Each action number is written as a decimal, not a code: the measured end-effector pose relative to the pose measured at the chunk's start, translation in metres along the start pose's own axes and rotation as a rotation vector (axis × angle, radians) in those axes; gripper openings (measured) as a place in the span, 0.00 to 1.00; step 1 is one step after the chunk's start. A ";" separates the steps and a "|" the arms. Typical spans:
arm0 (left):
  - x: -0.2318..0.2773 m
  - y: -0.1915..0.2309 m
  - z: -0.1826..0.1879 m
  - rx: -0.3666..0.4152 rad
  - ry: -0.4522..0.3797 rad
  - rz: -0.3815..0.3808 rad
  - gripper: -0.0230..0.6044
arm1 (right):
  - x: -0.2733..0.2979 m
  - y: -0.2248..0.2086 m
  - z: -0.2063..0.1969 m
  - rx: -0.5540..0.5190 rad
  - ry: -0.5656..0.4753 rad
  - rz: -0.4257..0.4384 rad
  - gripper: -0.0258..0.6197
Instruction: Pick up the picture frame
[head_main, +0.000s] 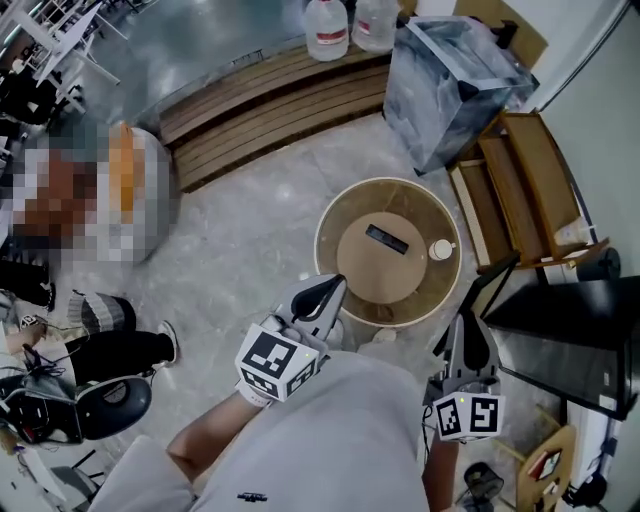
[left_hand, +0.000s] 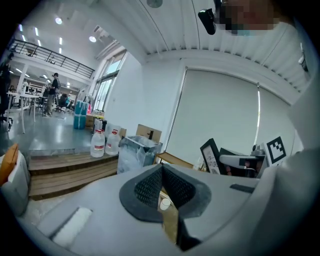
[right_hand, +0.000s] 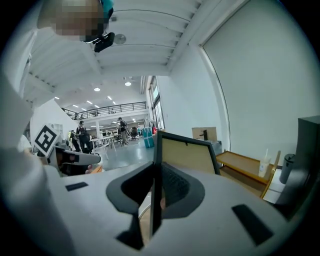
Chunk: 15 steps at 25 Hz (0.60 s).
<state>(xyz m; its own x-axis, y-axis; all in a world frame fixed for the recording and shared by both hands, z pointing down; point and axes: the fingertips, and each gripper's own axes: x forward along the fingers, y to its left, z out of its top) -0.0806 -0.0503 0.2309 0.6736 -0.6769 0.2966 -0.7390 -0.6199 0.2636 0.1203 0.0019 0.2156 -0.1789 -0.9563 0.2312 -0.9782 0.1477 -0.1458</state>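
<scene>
Black-edged picture frame (right_hand: 187, 155) with a tan backing: clamped by one side edge in the right gripper (right_hand: 156, 172), pads pressed flat on both faces. The frame stands upright and is clear of every surface. In the head view it hangs off the round wooden table (head_main: 345, 215) at about 4 o'clock.

Left gripper (head_main: 330, 290): jaws drawn together to a point with nothing between them, over the table rim at about 7 o'clock. A small white cup (head_main: 441, 249) sits on the table at 3 o'clock, untouched.

Step, as judged: pick-up done, carry phase.

Next move calls for:
- a firm, steady pinch, since a single-edge grip lets the frame swing
- keeping it clear of the dark furniture at 3 o'clock
- the left gripper could support the free edge
</scene>
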 end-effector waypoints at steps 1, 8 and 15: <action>-0.001 0.000 0.003 0.000 -0.009 -0.001 0.02 | -0.003 0.000 0.001 -0.001 -0.006 -0.007 0.10; -0.004 -0.002 0.010 0.002 -0.039 -0.002 0.02 | -0.014 -0.002 0.004 0.003 -0.027 -0.032 0.10; -0.011 -0.006 0.008 0.027 -0.042 -0.003 0.02 | -0.019 0.002 0.009 -0.021 -0.047 -0.043 0.10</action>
<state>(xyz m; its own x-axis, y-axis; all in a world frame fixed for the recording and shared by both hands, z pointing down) -0.0833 -0.0427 0.2184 0.6759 -0.6906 0.2573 -0.7370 -0.6320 0.2396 0.1230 0.0184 0.2023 -0.1321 -0.9727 0.1909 -0.9869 0.1111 -0.1167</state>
